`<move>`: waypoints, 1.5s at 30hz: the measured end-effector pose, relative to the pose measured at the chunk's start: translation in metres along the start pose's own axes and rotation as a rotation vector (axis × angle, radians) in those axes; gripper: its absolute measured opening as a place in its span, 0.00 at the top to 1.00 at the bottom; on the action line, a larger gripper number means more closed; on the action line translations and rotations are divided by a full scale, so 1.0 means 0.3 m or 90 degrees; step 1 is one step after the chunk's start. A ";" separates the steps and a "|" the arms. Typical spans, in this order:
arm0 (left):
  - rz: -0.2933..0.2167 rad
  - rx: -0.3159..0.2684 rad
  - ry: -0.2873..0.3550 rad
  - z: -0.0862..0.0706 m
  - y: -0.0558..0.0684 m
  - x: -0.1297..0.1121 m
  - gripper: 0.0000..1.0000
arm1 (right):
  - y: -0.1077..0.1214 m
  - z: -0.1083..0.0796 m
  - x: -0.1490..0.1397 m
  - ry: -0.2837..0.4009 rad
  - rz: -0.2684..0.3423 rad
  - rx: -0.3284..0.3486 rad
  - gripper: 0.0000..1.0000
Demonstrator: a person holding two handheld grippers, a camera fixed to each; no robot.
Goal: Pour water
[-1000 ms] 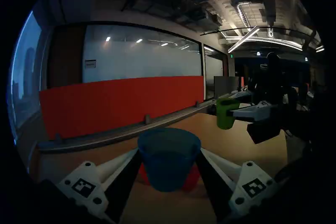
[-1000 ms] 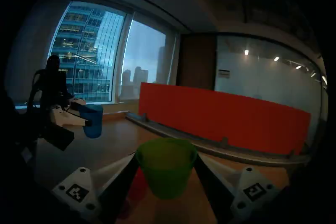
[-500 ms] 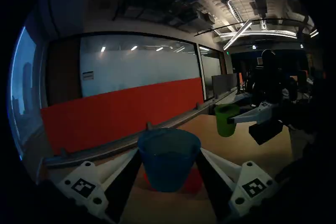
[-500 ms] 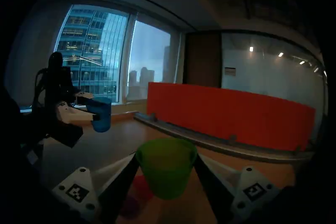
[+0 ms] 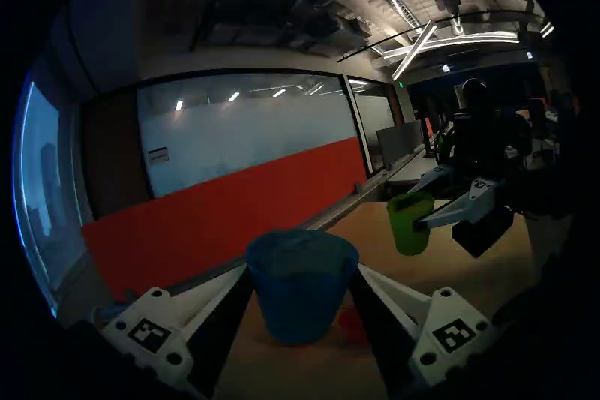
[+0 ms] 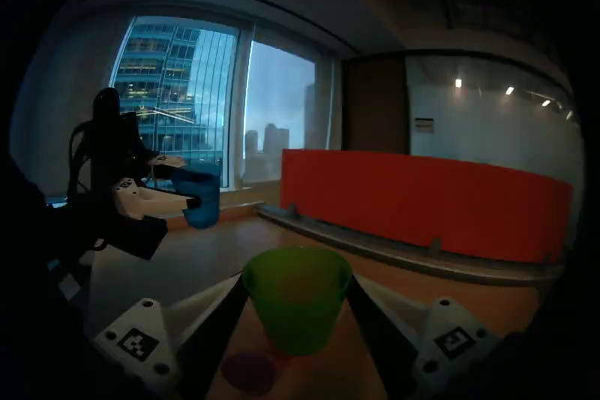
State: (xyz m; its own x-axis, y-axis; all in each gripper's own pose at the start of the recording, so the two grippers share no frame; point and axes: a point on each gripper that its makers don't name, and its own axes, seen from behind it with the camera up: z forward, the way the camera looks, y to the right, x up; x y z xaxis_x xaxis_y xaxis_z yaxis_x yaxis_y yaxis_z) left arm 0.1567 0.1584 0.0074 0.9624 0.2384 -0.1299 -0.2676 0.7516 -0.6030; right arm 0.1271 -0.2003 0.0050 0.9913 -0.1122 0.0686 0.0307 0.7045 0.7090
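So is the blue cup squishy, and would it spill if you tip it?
Probably stiff: the blue cup has a round rim even though the left tool squeezes its sides. It looks like thin plastic, so probably light. With no lid, any water inside would likely spill if tilted.

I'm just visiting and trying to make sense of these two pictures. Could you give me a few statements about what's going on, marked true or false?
1. The left gripper holds a blue cup between its fingers. True.
2. The right gripper holds a red cup. False: it holds a green cup.
3. Both cups stand on the table. False: both are held up above it.
4. A red panel runs along the table's far side. True.
5. The green cup is upside down. False: its open rim faces up.
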 end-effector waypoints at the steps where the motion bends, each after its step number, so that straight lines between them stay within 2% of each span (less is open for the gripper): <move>1: 0.007 0.000 0.001 0.001 0.001 0.006 0.16 | -0.008 0.001 0.000 0.000 0.001 0.004 0.08; 14: 0.077 0.008 0.004 0.006 0.011 0.066 0.16 | -0.098 0.022 -0.002 0.004 0.000 0.047 0.08; 29: 0.164 0.024 0.016 -0.015 0.012 0.145 0.15 | -0.195 0.057 0.000 0.009 -0.006 0.093 0.08; 45: 0.242 0.031 0.021 -0.017 0.016 0.200 0.16 | -0.265 0.087 -0.010 0.009 -0.001 0.123 0.08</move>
State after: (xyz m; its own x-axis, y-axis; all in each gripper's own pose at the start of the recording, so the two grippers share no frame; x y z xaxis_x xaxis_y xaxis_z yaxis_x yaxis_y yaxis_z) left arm 0.2135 0.1731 -0.0074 0.7950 0.4866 -0.3623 -0.6067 0.6419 -0.4690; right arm 0.1185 -0.2743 -0.0332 0.9931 -0.1023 0.0578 0.0090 0.5571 0.8304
